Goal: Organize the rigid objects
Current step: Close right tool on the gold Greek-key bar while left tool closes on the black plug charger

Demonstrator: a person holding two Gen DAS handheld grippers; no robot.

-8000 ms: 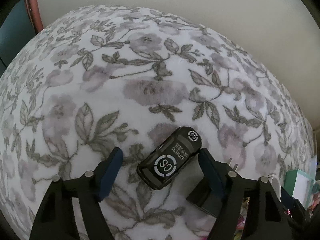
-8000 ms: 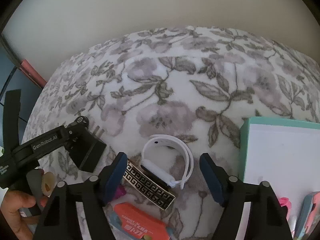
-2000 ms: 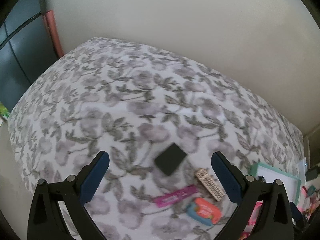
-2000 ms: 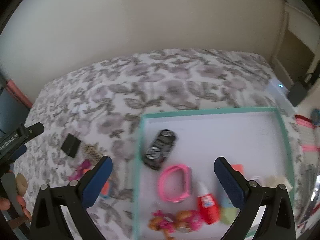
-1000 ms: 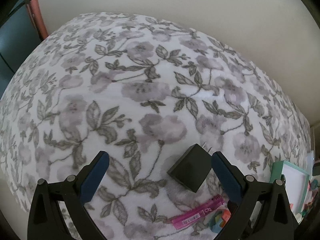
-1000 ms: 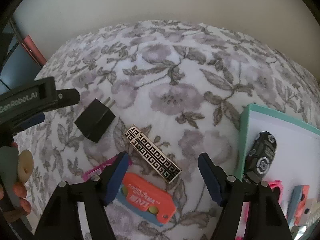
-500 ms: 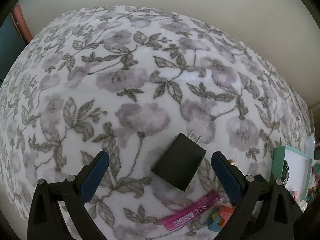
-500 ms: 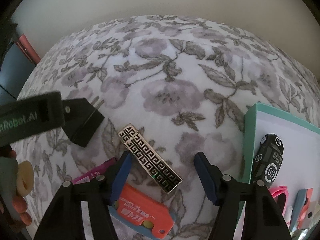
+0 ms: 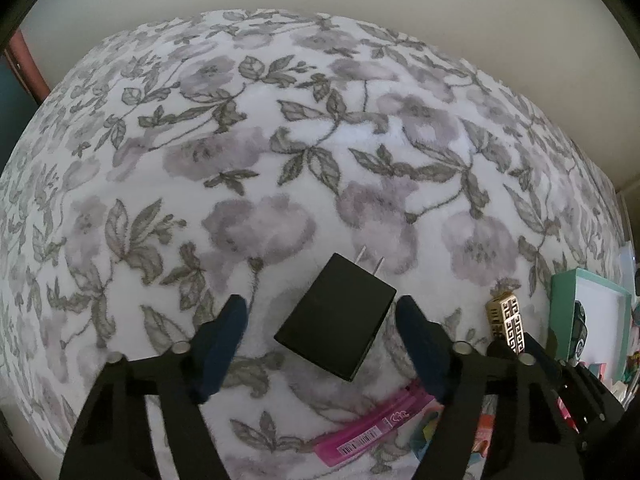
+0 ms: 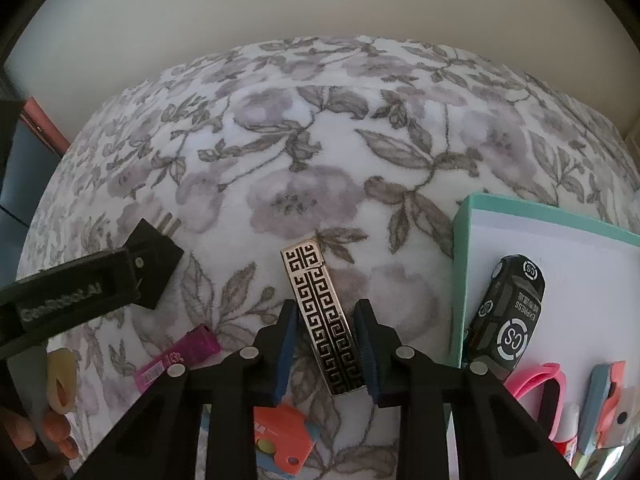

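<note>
A black charger plug (image 9: pixel 336 320) lies flat on the flowered blanket between the fingers of my left gripper (image 9: pixel 320 312). The jaws are closing; a gap still shows on the plug's left side. The plug (image 10: pixel 160 256) also shows in the right wrist view, partly under the left gripper's arm. A gold and black patterned bar (image 10: pixel 316 300) lies lengthwise between the blue pads of my right gripper (image 10: pixel 325 308), whose jaws are closing and touch both its long edges. The bar (image 9: pixel 504 320) also shows right of the left gripper.
A teal-rimmed white tray (image 10: pixel 460 280) at the right holds a black toy car (image 10: pixel 508 312), a pink band (image 10: pixel 540 380) and other small things. A pink pen (image 9: pixel 372 428) and an orange card (image 10: pixel 280 436) lie near the grippers. A hand (image 10: pixel 56 436) shows lower left.
The left jaws have narrowed around the charger plug and sunk toward it. The right jaws have closed in on the patterned bar, which has turned from slanting to in line with the fingers.
</note>
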